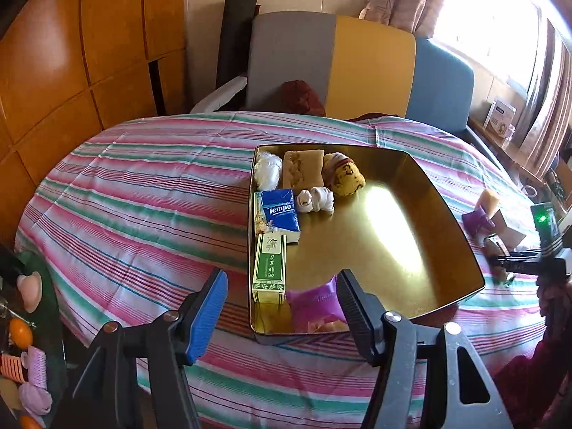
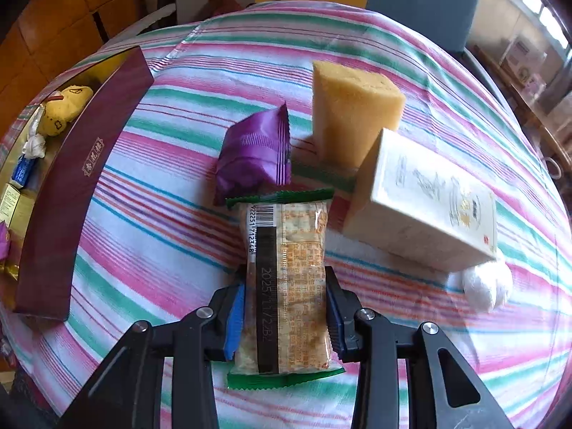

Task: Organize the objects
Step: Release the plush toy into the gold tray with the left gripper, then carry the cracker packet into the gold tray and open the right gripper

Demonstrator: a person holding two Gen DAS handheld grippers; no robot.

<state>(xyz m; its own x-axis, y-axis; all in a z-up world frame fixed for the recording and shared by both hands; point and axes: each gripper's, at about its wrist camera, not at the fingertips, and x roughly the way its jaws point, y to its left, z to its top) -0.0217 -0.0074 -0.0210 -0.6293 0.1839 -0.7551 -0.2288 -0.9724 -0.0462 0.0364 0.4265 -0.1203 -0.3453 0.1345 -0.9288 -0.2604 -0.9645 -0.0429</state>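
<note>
A gold-lined tin box (image 1: 447, 214) sits on the striped tablecloth and holds a Tempo tissue pack (image 1: 279, 212), a green carton (image 1: 269, 268), a pink sachet (image 1: 314, 302), rolled socks (image 1: 318, 200), a yellow plush (image 1: 343, 175) and a brown pad (image 1: 302, 168). My left gripper (image 1: 282, 307) is open and empty above the box's near left corner. My right gripper (image 2: 286, 318) is shut on a cracker packet (image 2: 286, 279) with green ends. Beyond it lie a purple packet (image 2: 254, 153), a yellow sponge (image 2: 350, 107) and a cream box (image 2: 425, 200).
The box's maroon outer wall (image 2: 75, 193) lies left of my right gripper. A white cotton ball (image 2: 486, 286) lies by the cream box. A chair (image 1: 357, 64) stands behind the table. Hair clips and small items (image 1: 28, 357) sit at the far left.
</note>
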